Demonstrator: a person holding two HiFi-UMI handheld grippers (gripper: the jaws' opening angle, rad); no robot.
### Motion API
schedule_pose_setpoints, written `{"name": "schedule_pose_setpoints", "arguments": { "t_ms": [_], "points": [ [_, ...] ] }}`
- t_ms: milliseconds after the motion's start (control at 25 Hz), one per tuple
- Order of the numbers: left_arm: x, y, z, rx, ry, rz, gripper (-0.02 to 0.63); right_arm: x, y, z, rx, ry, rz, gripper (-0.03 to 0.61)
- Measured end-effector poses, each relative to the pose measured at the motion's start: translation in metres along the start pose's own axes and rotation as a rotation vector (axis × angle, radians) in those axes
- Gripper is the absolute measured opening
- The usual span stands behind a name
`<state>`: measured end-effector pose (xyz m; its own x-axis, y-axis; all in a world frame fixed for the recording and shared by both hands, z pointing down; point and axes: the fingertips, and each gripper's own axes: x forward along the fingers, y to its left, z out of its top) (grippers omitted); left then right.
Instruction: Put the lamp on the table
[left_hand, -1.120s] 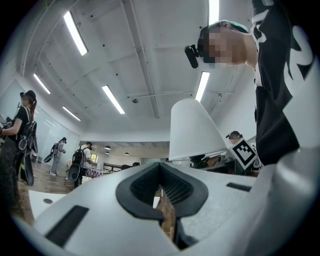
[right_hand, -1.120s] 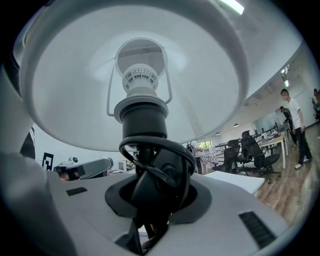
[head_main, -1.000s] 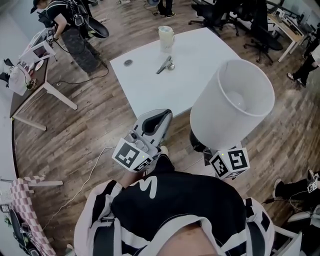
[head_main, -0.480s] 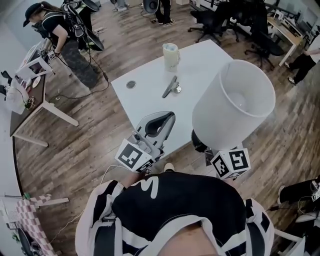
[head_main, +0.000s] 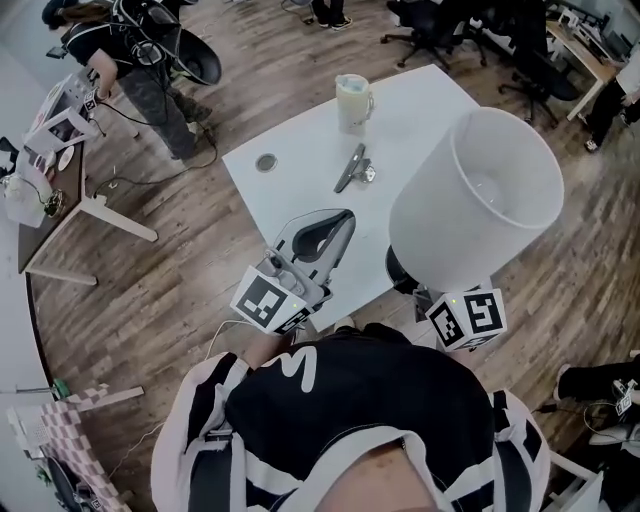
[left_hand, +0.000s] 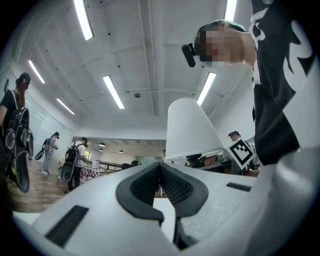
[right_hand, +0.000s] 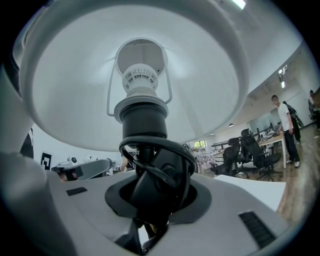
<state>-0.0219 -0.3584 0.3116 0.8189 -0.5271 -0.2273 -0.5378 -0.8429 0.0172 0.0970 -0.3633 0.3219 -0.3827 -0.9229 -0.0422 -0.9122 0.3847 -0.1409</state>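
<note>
Lighting: bright, even, indoor.
Src: long ceiling strip lights (left_hand: 112, 91), left of and above the lamp (left_hand: 190, 130) in left gripper view; strips blown out to pure white.
Lamp shade: inside evenly lit in right gripper view, soft gradient, no hard shadow.
Head view: flat light; faint soft shadows only on table (head_main: 290, 170) left of lamp; sharp overall, mild wide-angle bend.
Gripper views: strong fisheye, black vignette in corners, straight lines bowed twd edges; foreground below lamp soft, out of focus.
</note>
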Motion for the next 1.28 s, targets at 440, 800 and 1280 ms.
{"name": "schedule_pose_setpoints", "arguments": {
  "t_ms": [440,800,1280],
  "points": [
    [-0.003,0.022,-0.002,0.001,0.014,0.071,0.005,0.026,-0.005,-0.001,0.01,0.011,0.049,0.109],
    [-0.02,0.036,-0.028,-0.041,0.073,0.159,0.005,0.046,-0.034,-0.021,-0.012,0.012,0.057,0.109],
    [-0.03,0.044,-0.072,-0.065,0.163,0.216,0.005,0.081,-0.059,-0.074,0.002,0.036,0.078,0.109]
  ]
}}
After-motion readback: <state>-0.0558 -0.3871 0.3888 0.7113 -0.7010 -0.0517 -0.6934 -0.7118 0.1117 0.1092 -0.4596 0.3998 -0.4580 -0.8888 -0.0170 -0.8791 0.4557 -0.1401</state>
